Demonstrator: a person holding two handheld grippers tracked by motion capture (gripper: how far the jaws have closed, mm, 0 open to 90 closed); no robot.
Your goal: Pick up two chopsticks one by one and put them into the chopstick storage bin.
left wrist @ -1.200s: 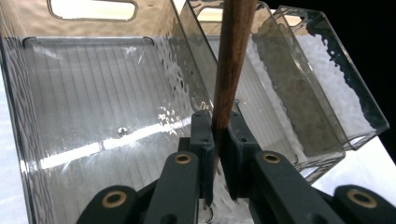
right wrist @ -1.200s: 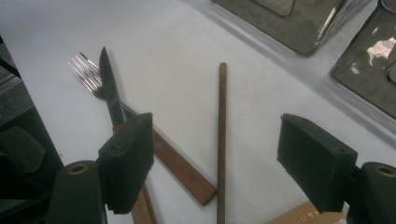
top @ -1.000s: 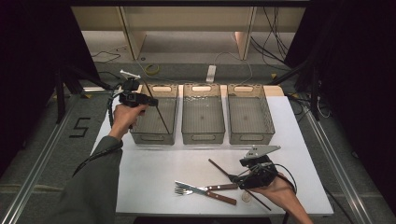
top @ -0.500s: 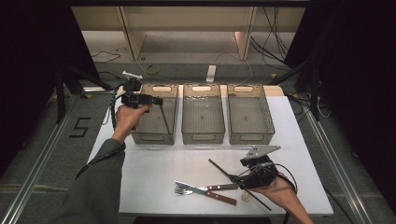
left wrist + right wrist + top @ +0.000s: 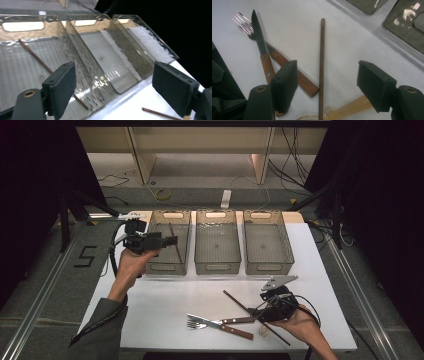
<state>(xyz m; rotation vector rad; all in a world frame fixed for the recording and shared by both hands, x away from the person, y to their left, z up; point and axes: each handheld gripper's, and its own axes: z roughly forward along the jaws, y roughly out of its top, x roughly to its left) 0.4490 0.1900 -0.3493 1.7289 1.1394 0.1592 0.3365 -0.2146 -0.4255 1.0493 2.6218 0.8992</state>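
Note:
Three clear bins stand in a row at the back of the white table (image 5: 165, 295). A brown chopstick (image 5: 173, 242) (image 5: 37, 58) lies in the left bin (image 5: 167, 265). My left gripper (image 5: 172, 240) (image 5: 113, 67) hovers over that bin's left side; its jaws have just been opening and are open, with nothing between them. My right gripper (image 5: 256, 312) (image 5: 327, 65) sits low over a second chopstick (image 5: 240, 302) (image 5: 321, 62). Its jaws have just been closing a little, but the pads stand apart from the chopstick between them. A knife (image 5: 225, 321) (image 5: 260, 45) and a fork (image 5: 220, 329) (image 5: 244, 22) lie to its left.
The middle bin (image 5: 217, 265) and right bin (image 5: 267, 265) hold nothing. A pale wooden handle (image 5: 352, 107) lies under my right gripper. Dark floor, cables and a shelf surround the table. Bare table lies between the bins and the cutlery.
The left gripper opened and let go of the chopstick, which now lies in the left bin. That hand drew back toward the person. The right hand stayed put.

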